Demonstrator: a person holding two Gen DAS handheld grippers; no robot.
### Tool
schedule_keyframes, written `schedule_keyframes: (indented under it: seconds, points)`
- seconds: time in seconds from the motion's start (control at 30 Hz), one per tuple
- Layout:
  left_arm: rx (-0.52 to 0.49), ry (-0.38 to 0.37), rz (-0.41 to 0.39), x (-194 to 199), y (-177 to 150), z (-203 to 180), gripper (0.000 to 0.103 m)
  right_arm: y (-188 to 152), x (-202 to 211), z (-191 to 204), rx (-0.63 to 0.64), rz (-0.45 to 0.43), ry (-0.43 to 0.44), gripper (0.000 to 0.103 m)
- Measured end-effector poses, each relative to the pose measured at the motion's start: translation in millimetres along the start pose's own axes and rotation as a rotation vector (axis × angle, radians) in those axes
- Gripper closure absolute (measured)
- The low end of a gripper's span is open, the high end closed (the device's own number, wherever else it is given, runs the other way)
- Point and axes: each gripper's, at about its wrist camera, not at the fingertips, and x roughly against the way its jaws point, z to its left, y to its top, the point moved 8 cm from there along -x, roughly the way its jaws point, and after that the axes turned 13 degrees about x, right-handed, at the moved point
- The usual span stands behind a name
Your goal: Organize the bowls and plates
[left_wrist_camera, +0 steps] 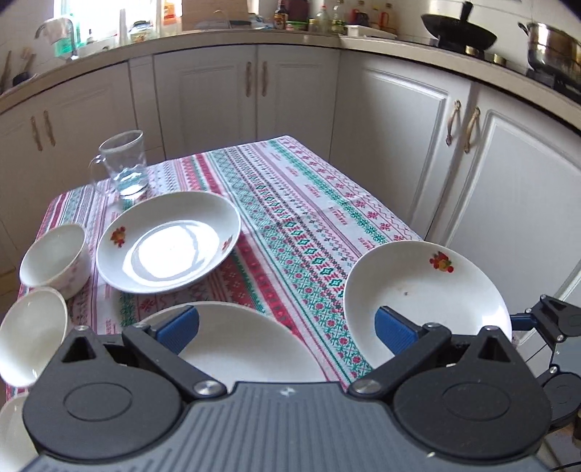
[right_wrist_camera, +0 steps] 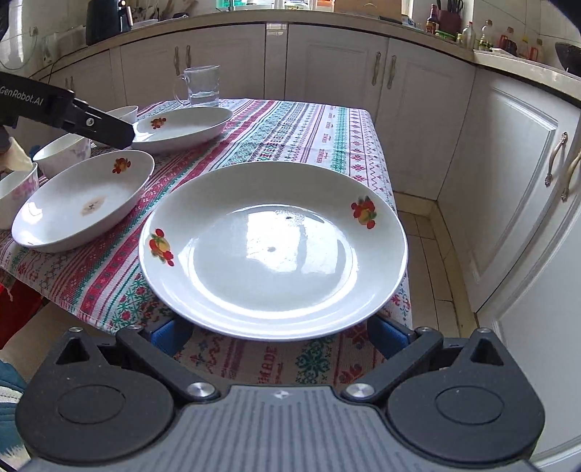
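**Three fruit-print plates and three bowls on a striped tablecloth**

A small table under a woven cloth [left_wrist_camera: 290,203] banded in red, green and white fills the middle of both views. White cabinets [left_wrist_camera: 297,98] with paired handles wrap around behind it, and the worktop along the top edge carries bottles, a black wok [left_wrist_camera: 459,34] and a steel pot [left_wrist_camera: 553,49] at upper right. A glass mug [left_wrist_camera: 125,163] holding a little water stands at the table's far left corner.

The plates are white, shallow and glossy, with small red-and-yellow fruit motifs on the rims. In the right wrist view the nearest plate [right_wrist_camera: 272,250] fills the centre, its near edge overhanging the table. The second plate [right_wrist_camera: 85,203] lies at left, the third plate [right_wrist_camera: 183,125] beyond it. Three white bowls [left_wrist_camera: 56,256] sit along the left edge of the left wrist view.

The left gripper [left_wrist_camera: 287,326] hovers with blue pads spread wide over the second plate. The right gripper [right_wrist_camera: 279,336] is likewise spread, its pads below the nearest plate's near rim, holding nothing.
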Motion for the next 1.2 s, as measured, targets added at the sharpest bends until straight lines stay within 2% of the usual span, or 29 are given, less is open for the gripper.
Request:
schedule_keyframes:
  seconds: [0.23,0.43,0.6,0.8,1.0,1.2]
  points:
    - [-0.082,-0.062,0.048,-24,6,-22,0.001,4,-6,-1,0.052,-0.017,0.052,0.0]
    - [-0.131,-0.166,0.136,-46,6,-45,0.001,0,-4,-3,0.078,-0.072,0.069,0.0]
    - [-0.19,-0.221,0.209,-66,4,-72,0.002,-4,-2,-7,0.113,-0.112,0.094,0.0]
    - [-0.227,-0.254,0.305,-90,4,-87,0.005,-8,1,-10,0.143,-0.132,0.115,0.0]
    - [-0.244,-0.274,0.412,-109,0,-91,0.017,-9,1,-12,0.149,-0.161,0.131,0.0]
    - [-0.279,-0.31,0.466,-114,-3,-97,0.019,-8,1,-13,0.151,-0.174,0.136,0.0]
